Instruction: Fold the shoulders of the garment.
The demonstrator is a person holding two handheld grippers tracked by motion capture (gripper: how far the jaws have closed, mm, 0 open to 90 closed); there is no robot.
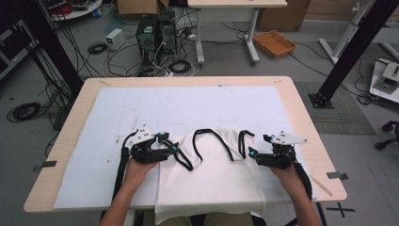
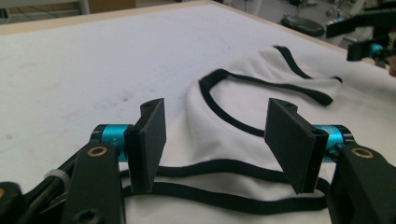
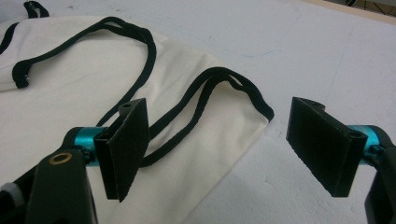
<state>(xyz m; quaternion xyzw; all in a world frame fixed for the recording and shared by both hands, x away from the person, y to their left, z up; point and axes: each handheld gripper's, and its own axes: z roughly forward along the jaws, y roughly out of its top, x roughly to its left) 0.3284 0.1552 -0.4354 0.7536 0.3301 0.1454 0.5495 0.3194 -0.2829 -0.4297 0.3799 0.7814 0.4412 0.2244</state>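
A white sleeveless top (image 1: 211, 174) with black trim lies flat on the white mat (image 1: 141, 108), its lower part hanging over the table's front edge. My left gripper (image 1: 171, 148) sits at the top's left armhole. In the left gripper view, its jaws (image 2: 217, 107) stand open over the black-trimmed strap (image 2: 224, 165), with nothing pinched. My right gripper (image 1: 254, 153) is at the right armhole. In the right gripper view, its jaws (image 3: 218, 105) are wide open, the left one above the looped black trim (image 3: 196, 100), the right one above bare mat.
The wooden table (image 1: 301, 122) shows around the mat on all sides. Beyond it on the floor stand computer towers (image 1: 155, 33), tangled cables (image 1: 117, 61), an orange basket (image 1: 274, 43) and another desk's legs. Black frame posts rise at the far left and right.
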